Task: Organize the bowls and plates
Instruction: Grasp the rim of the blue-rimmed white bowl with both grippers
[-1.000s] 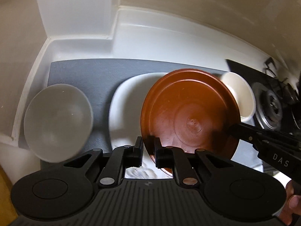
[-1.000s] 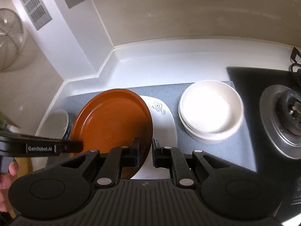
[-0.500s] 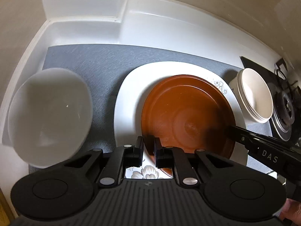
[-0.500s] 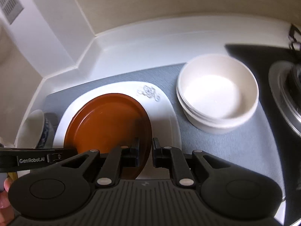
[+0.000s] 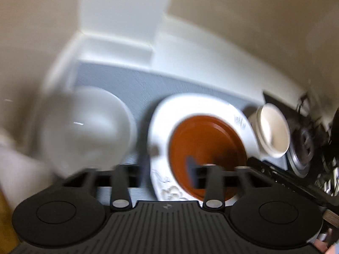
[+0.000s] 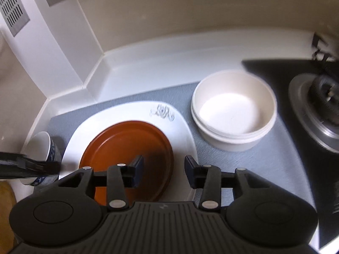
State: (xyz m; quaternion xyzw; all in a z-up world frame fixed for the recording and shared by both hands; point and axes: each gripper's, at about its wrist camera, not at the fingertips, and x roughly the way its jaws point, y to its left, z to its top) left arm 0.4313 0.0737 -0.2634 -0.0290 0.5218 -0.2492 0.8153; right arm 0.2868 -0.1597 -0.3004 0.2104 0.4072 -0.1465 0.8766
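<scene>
The brown plate (image 6: 127, 154) is laid flat on the white plate (image 6: 182, 131), between a blue-patterned bowl (image 6: 42, 148) and stacked white bowls (image 6: 233, 114). Both the left tongs (image 5: 167, 173) and right tongs (image 6: 162, 172) have just been opened, released, nothing gripped.

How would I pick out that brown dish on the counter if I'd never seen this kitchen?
Find the grey mat on the white counter, left of the stove burner. In its middle lies a large white plate with a floral print, and the brown plate lies on top of it. It is the only coloured, flat round dish; its neighbours, the stacked white bowls and the blue-patterned bowl, are deep.
</scene>
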